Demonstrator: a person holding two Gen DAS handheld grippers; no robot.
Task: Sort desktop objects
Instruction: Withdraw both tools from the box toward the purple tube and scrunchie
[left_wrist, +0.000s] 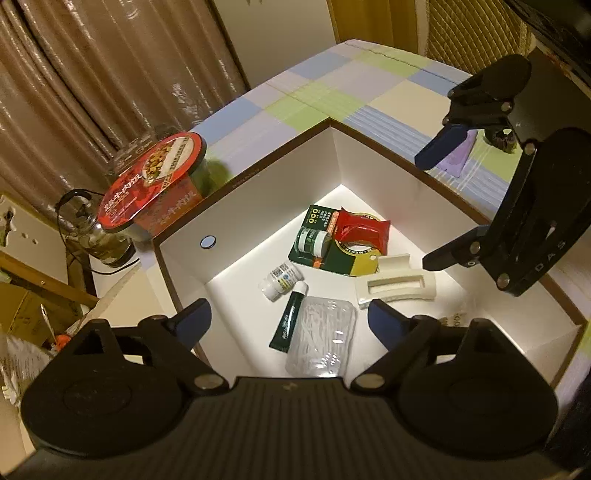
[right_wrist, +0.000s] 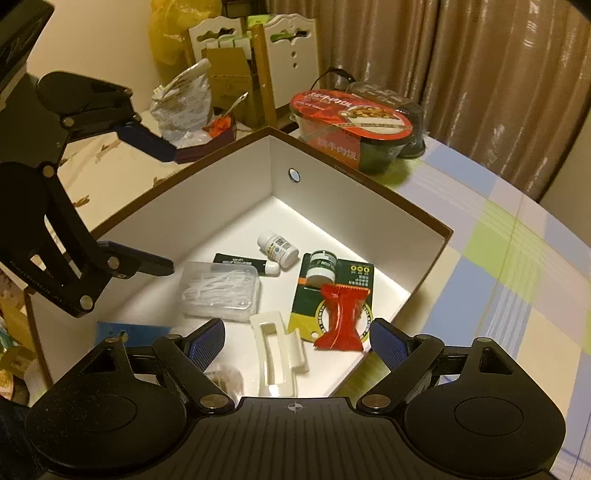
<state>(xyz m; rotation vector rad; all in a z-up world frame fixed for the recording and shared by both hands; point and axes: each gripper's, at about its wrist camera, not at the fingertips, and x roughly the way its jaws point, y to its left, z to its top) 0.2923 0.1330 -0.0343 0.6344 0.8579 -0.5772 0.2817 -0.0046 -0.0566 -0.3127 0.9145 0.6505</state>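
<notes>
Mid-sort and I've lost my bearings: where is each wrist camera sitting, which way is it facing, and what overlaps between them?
Left wrist: above the white box, looking down into it; own left gripper open in the foreground, right gripper open at the right edge.
Right wrist: above the opposite side of the box, looking down; own right gripper open, left gripper at the left edge.
Shared: hair clip, red packet, clear plastic case, noodle bowl.

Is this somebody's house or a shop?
Probably a home: brown curtains hang behind a table with a checked cloth, and an instant rice bowl stands beside the white box.
</notes>
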